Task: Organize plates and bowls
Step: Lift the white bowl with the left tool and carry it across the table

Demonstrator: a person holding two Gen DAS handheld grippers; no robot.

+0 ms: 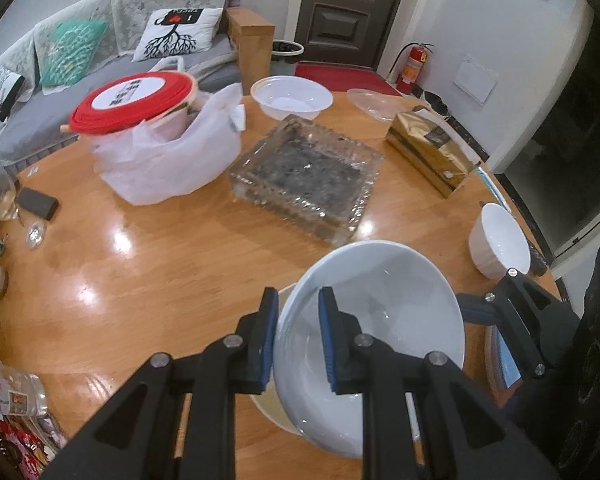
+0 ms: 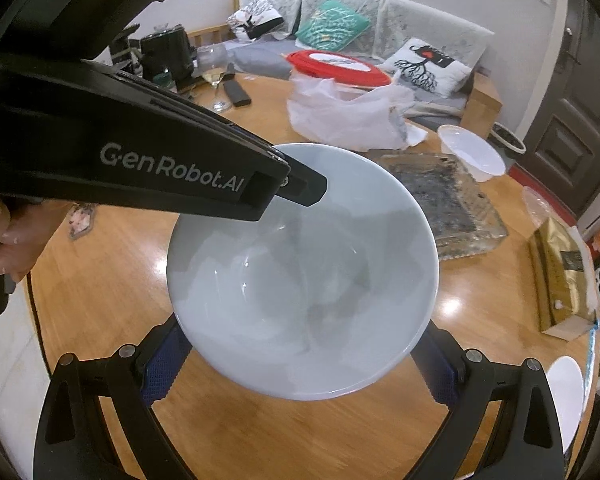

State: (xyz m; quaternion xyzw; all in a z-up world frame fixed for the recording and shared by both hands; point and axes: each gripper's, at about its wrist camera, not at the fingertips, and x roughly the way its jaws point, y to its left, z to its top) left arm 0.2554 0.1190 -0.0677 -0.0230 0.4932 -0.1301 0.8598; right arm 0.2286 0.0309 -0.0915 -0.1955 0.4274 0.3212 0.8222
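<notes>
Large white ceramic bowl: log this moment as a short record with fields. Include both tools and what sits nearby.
item: large white ceramic bowl, tilted, above the round wooden table
left tool: shut on the bowl's rim, one pad inside, one outside
right tool: spread wide, pads flanking the bowl's outer wall; contact cannot be told
nearby: small white ceramic bowl, square cut-glass tray, white plastic bowl, gold box
</notes>
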